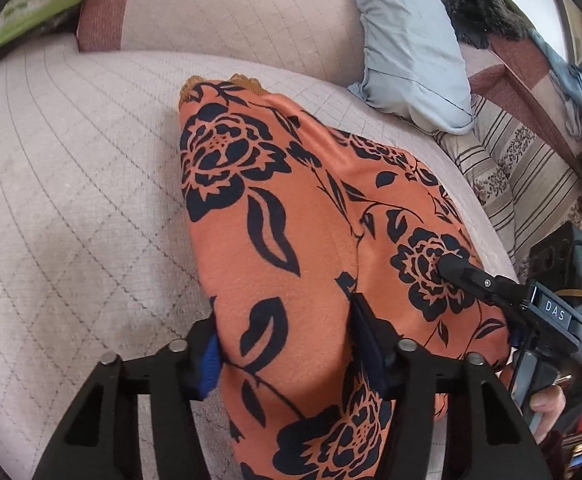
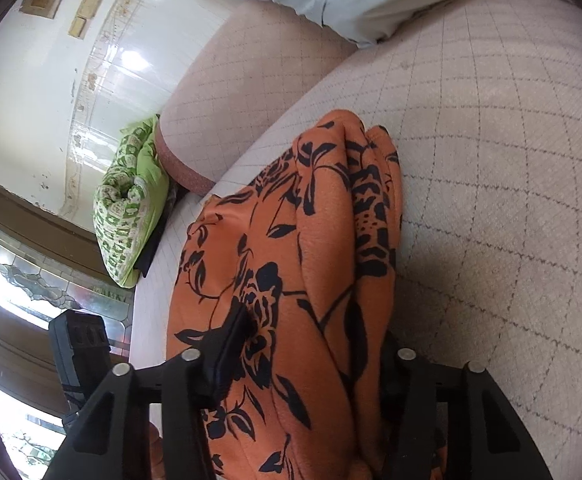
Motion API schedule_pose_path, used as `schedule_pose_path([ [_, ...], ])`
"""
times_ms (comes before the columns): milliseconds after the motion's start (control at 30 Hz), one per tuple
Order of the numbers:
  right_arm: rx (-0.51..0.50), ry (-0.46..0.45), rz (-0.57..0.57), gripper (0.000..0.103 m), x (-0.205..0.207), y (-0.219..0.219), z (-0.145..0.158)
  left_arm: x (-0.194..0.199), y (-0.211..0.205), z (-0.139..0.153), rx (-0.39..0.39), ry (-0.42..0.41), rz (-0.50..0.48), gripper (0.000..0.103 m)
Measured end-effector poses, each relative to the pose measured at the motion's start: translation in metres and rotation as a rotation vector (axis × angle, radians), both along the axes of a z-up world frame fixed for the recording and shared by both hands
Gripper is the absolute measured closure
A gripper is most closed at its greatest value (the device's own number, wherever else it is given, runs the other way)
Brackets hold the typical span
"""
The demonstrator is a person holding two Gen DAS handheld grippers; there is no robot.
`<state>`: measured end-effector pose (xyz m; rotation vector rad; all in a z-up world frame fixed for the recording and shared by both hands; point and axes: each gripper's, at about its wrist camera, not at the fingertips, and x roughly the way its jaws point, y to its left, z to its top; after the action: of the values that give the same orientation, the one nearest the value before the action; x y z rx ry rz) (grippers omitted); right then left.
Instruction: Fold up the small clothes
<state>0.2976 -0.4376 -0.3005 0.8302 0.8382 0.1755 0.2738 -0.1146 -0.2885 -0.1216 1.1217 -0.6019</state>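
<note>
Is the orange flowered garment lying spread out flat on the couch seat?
No: the orange flowered garment is bunched and lifted off the couch seat, gathered between the left hand-held gripper's fingers.

One orange garment with a black flower print (image 1: 291, 240) lies on one pale quilted sofa seat (image 1: 71, 180), filling the middle of both frames. Two black two-finger grippers are in sight: the left gripper (image 1: 287, 344) at the bottom of the left wrist view and the right gripper (image 2: 311, 360) at the bottom of the right wrist view. One pale blue pillow (image 1: 407, 40) sits at the top of the frame. One green-and-white patterned cushion (image 2: 131, 200) lies at the left. One striped floral cushion (image 1: 531, 184) shows at the right edge.
</note>
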Motion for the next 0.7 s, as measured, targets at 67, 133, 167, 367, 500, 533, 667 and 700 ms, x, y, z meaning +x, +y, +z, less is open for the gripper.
schedule_pose_path([
  [67,-0.019,-0.014,-0.008,0.056,-0.003,0.002,0.006,-0.002,0.002,0.006,-0.002,-0.011,0.006,0.053],
  [133,-0.031,-0.031,-0.013,0.059,-0.006,0.004,0.013,-0.004,0.006,0.011,-0.012,-0.013,0.012,0.056],
  [167,-0.034,-0.04,-0.015,0.06,-0.008,0.006,0.017,-0.006,0.008,0.013,-0.011,-0.014,0.015,0.056],
  [367,-0.069,-0.078,0.007,0.063,-0.017,0.02,0.036,-0.014,0.018,0.031,0.005,-0.047,0.035,0.057],
  [500,-0.063,-0.105,0.025,0.064,-0.022,0.03,0.046,-0.023,0.028,0.044,0.017,-0.073,0.041,0.057],
  [533,-0.06,-0.113,0.032,0.064,-0.023,0.033,0.049,-0.026,0.033,0.048,0.02,-0.08,0.043,0.057],
  [667,-0.057,-0.144,0.062,0.064,-0.03,0.052,0.06,-0.024,0.04,0.066,0.03,-0.112,0.057,0.057],
  [700,-0.063,-0.152,0.07,0.064,-0.033,0.057,0.063,-0.022,0.041,0.071,0.03,-0.116,0.061,0.057],
])
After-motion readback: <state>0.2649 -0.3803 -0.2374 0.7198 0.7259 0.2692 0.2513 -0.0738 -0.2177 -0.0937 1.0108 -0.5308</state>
